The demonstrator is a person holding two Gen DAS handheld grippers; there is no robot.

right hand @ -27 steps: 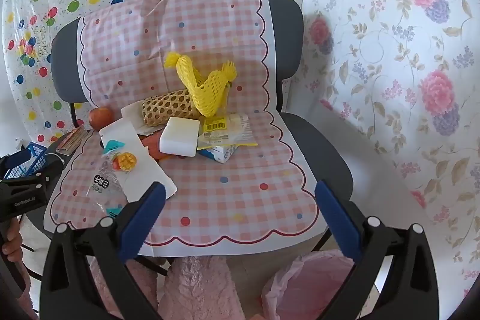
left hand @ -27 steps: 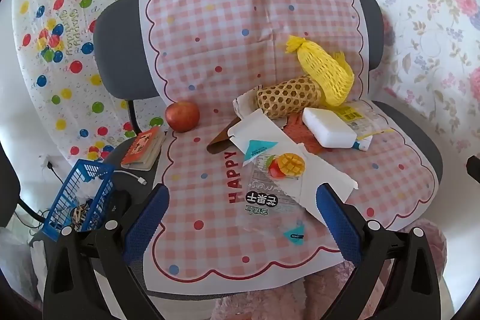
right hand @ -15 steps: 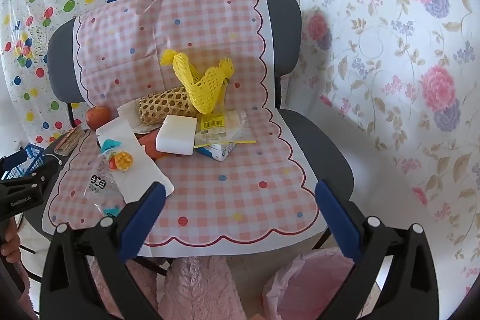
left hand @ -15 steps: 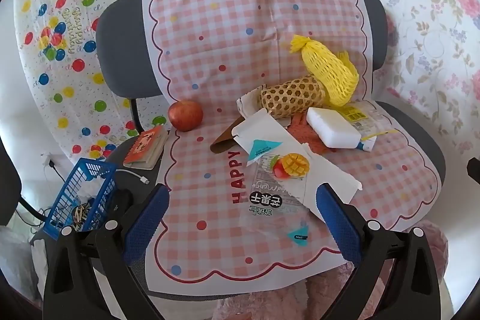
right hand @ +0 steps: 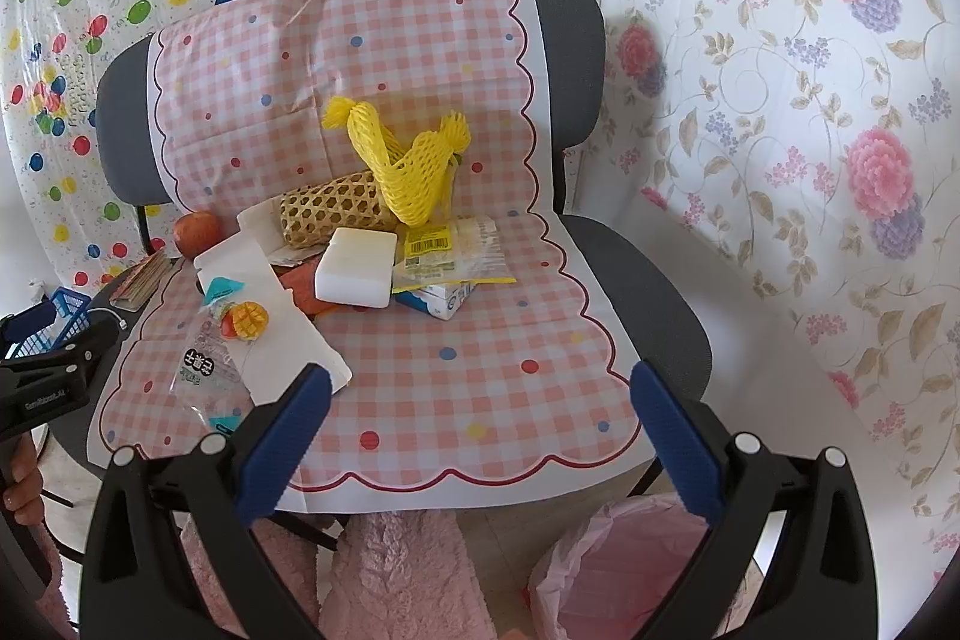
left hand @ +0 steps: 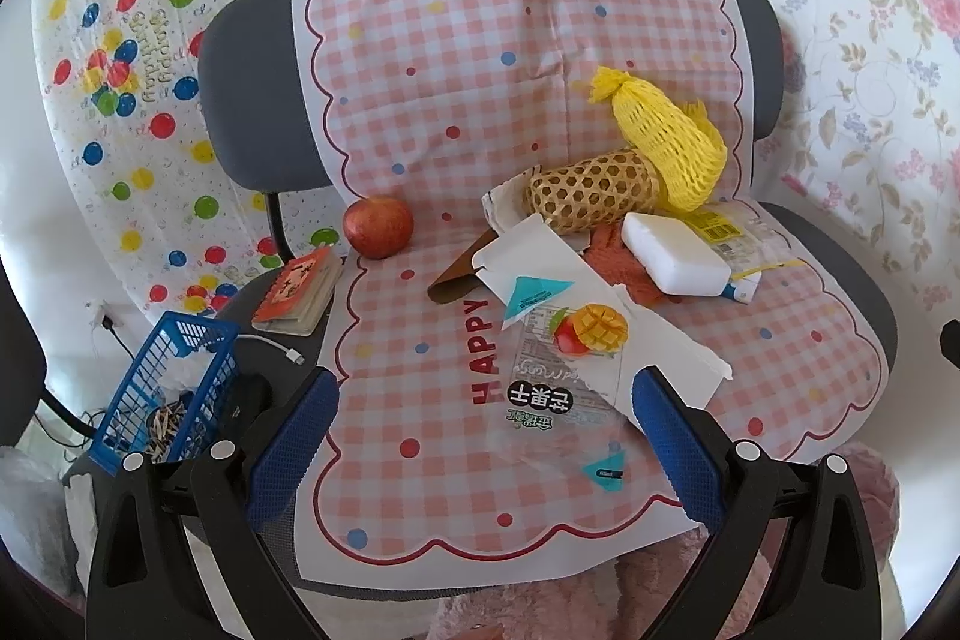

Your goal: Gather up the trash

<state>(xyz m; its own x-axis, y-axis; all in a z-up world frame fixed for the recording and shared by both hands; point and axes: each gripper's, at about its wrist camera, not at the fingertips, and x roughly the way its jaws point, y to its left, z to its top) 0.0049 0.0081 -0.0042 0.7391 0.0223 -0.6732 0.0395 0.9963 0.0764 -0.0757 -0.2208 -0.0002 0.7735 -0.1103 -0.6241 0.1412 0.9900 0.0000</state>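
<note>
Over the last second very little has changed: both views have drifted only slightly, the chair sliding a touch across the frame, and nothing in the pile has been lifted or shifted, so collecting has not begun. The trash lies on the pink gingham paper cloth [left hand: 420, 112] draped over the grey office chair [left hand: 246, 100]: a clear plastic snack wrapper printed with mango [left hand: 564, 370], a white paper sheet [left hand: 600, 292], a white foam block [left hand: 672, 253], a yellow foam fruit net [left hand: 666, 142], a woven bamboo tube [left hand: 591, 196] and a crinkled yellow-labelled packet [right hand: 450, 250]. A red apple [left hand: 378, 226] sits apart to the left. The left hand-held gripper [left hand: 480, 436] hovers with blue pads spread wide, empty, nearest the wrapper. The right hand-held gripper [right hand: 480, 436] is likewise wide apart, touching nothing, above the pink-lined bin [right hand: 618, 574] on the floor.
</note>
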